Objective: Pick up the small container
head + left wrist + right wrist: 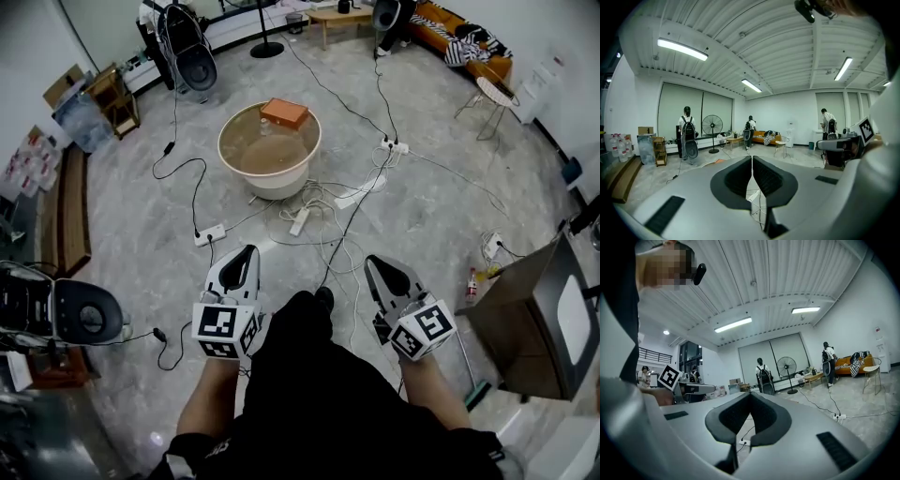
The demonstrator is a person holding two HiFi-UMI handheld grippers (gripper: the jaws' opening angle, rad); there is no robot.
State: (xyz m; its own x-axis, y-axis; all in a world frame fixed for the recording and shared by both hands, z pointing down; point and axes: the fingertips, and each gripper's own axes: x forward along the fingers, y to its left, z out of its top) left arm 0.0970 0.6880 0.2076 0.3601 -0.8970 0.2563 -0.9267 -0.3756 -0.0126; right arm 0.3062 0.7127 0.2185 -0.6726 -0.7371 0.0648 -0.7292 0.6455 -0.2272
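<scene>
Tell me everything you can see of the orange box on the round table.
The orange box is flat and rectangular, looks closed, and may be cardboard. It lies flat and slightly askew on the far side of the round table, whose top is beige and whose side wall is pale. Only the tabletop seems to touch it. Any print or finer detail is too small to make out.

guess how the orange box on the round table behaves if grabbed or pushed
The orange box looks low and flat-sided, so it probably won't roll or tip. It seems stiff and light, though its contents are hidden. It sits near the round table's far rim, so a push might slide it off.
</scene>
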